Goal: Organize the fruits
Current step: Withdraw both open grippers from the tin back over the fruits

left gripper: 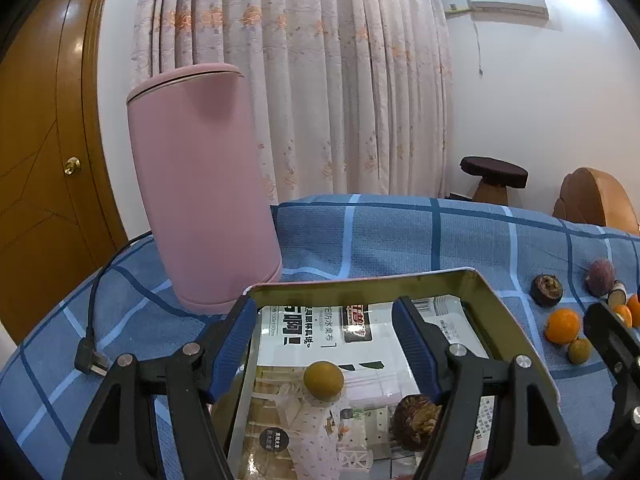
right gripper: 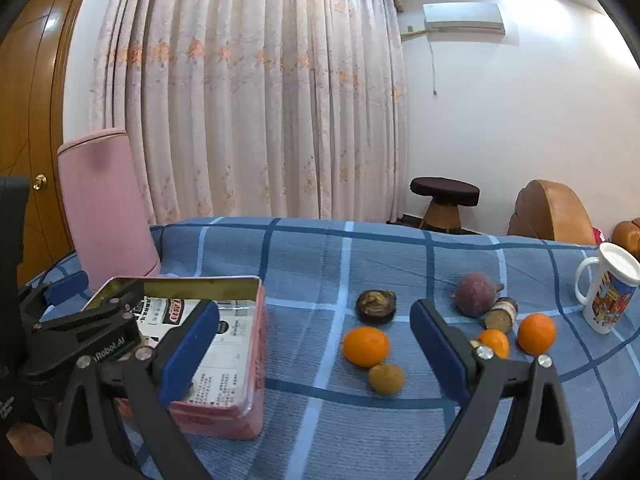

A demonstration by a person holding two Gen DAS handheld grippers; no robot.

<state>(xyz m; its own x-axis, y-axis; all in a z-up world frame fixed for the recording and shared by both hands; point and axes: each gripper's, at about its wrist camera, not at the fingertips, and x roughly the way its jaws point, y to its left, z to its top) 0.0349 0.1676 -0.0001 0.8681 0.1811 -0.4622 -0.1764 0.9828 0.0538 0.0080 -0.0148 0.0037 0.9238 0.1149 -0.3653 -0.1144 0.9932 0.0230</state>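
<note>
Left claw (left gripper: 324, 348) is hanging over the open pink tin (right gripper: 256, 344), jaws apart with nothing pinched between them. In the tin there's a small green-brown fruit (left gripper: 323, 381) lying loose on the printed packet (left gripper: 360, 344) that lines the bottom, and a dark shrivelled fruit (left gripper: 416, 420) sits close to the right finger (left gripper: 416, 344); can't tell if they touch.

Right claw (right gripper: 316, 350) is spread wide over the blue checked cloth (right gripper: 304, 256) on the desk, also gripping nothing. Between its fingers you see an orange (right gripper: 366, 346) with a small brownish fruit (right gripper: 386, 378) just in front of it, nearly touching. Behind those is another dark shrivelled fruit (right gripper: 376, 306). Further right: a purple fruit (right gripper: 476, 294), a cut stubby piece (right gripper: 500, 314) leaning by it, a small orange (right gripper: 495, 342) half hidden behind the right finger, and a bigger orange (right gripper: 537, 333).

A mug (right gripper: 608, 288) stands at the far right, well apart from the tin. A tall pink container (left gripper: 204, 188) stands just behind the tin, with a black cable (left gripper: 94, 320) lying on the cloth to its left.
</note>
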